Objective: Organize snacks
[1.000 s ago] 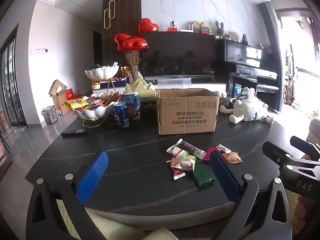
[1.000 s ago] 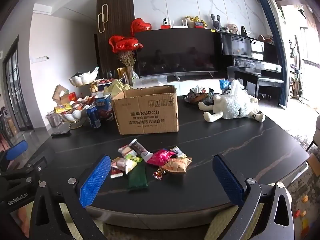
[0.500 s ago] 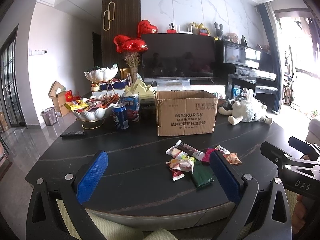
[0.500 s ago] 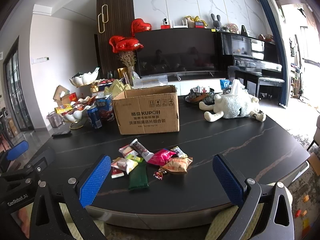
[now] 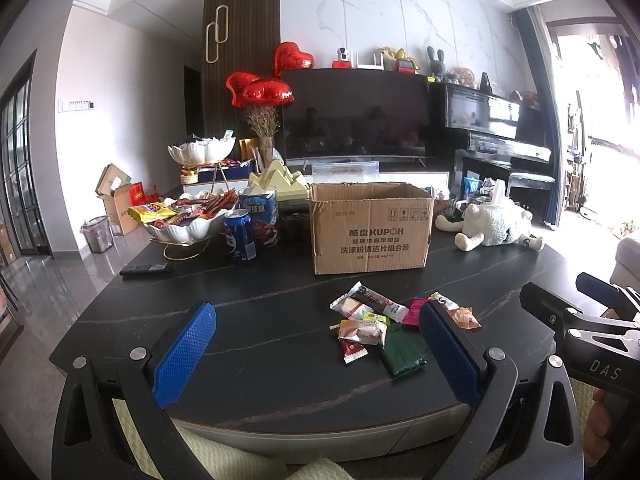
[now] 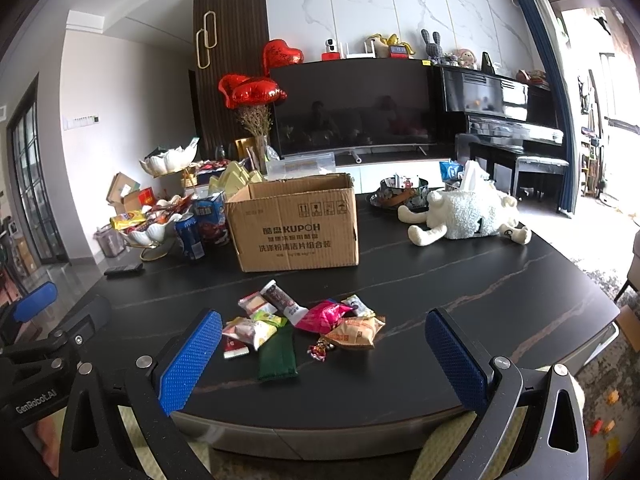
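Grippers: left gripper (image 5: 316,344) and right gripper (image 6: 324,344) both spread wide, blue pads gripping nothing, hanging just off the near edge of the table and touching none of it.
Table: big dark stone-look table (image 6: 500,304) with pale veins, rounded near edge.
Snacks: loose pile of snack packets (image 6: 296,328) on the near middle of the table, in front of both grippers. Green packet (image 6: 277,356) sits closest, pink one (image 6: 324,315) and orange one (image 6: 356,332) on the right side of the pile.
Box: cardboard box (image 6: 296,226), flaps open, stands behind the pile, apart from it.
Left clutter: white snack bowl (image 5: 184,228) on a gold stand, blue can (image 5: 240,236), black remote (image 5: 144,269) near the left edge.
Right clutter: plush sheep (image 6: 464,216) lying at the back right.
Open room: bare tabletop right of the pile and between pile and box, plenty of space there.
Room: living room, big dark TV (image 6: 352,108), red heart balloons (image 6: 252,92), black piano (image 6: 504,108) to the right, marble-look wall.
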Motion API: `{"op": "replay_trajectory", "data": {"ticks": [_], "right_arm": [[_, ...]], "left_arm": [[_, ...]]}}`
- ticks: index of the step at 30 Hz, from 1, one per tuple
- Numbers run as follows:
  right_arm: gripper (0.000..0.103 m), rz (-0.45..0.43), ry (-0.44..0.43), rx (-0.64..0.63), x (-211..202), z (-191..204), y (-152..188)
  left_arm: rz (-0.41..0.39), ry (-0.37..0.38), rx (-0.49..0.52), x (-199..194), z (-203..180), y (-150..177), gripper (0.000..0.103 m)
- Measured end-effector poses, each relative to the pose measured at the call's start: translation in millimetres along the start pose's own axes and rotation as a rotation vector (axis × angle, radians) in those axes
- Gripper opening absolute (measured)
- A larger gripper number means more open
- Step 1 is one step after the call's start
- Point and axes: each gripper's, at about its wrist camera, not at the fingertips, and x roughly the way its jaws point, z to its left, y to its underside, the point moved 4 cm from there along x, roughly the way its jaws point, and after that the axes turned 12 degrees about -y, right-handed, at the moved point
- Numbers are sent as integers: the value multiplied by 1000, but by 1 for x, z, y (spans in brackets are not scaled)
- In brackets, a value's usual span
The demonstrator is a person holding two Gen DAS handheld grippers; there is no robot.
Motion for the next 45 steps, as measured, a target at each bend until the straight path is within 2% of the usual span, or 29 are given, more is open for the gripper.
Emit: {"op": "replay_trajectory", "data": {"ticks": [36, 45], "right_arm": [[102, 0, 0, 1, 0, 2, 0], [102, 49, -1, 22, 19, 0, 8]], "left_arm": [[1, 4, -2, -1, -1, 2, 103], [36, 25, 3, 8, -15, 10, 103]]}}
